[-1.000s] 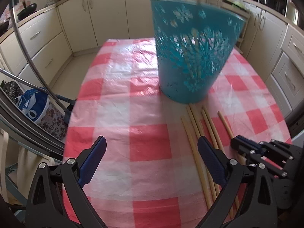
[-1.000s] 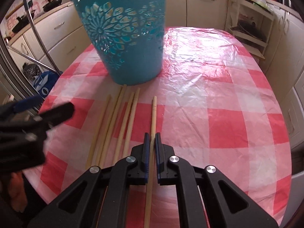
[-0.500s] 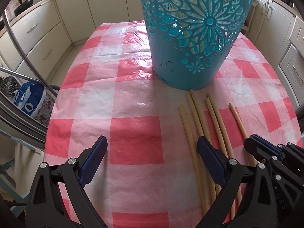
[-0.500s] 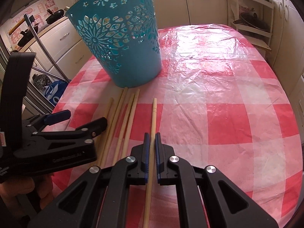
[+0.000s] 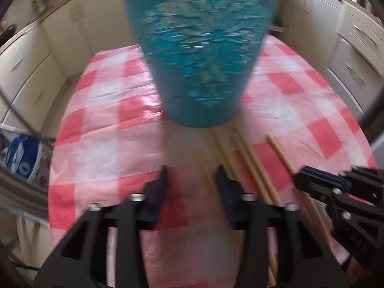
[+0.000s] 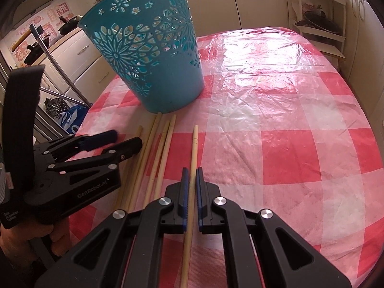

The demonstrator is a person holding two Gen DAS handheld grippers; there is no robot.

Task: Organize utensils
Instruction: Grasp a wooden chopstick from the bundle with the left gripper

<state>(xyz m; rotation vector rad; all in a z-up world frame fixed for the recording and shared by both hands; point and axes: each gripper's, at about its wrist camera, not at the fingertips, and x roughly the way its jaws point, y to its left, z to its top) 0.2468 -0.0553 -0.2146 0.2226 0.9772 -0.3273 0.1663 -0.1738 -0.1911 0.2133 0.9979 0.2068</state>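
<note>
Several long wooden chopsticks [image 6: 153, 151] lie side by side on the red and white checked tablecloth, just in front of a teal cut-out basket [image 6: 148, 48] that stands upright. My right gripper [image 6: 191, 175] is shut on the rightmost chopstick [image 6: 194, 144], which points toward the basket. It also shows in the left wrist view [image 5: 309, 180]. My left gripper [image 5: 192, 177] is open, its jaws partly closed around the leftmost chopstick [image 5: 204, 165] without touching it. It also shows in the right wrist view [image 6: 122, 141]. The left wrist view is blurred.
The table [image 6: 288, 120] is oval, its edge close on the left and right. Cream kitchen cabinets [image 5: 36, 72] surround it. A metal rack with a blue bag [image 6: 72, 117] stands left of the table. A shelf unit [image 6: 319, 24] stands at the back right.
My left gripper has moved right over the leftmost chopstick and its jaws have narrowed a lot. My right gripper has risen a little, still shut on its chopstick.
</note>
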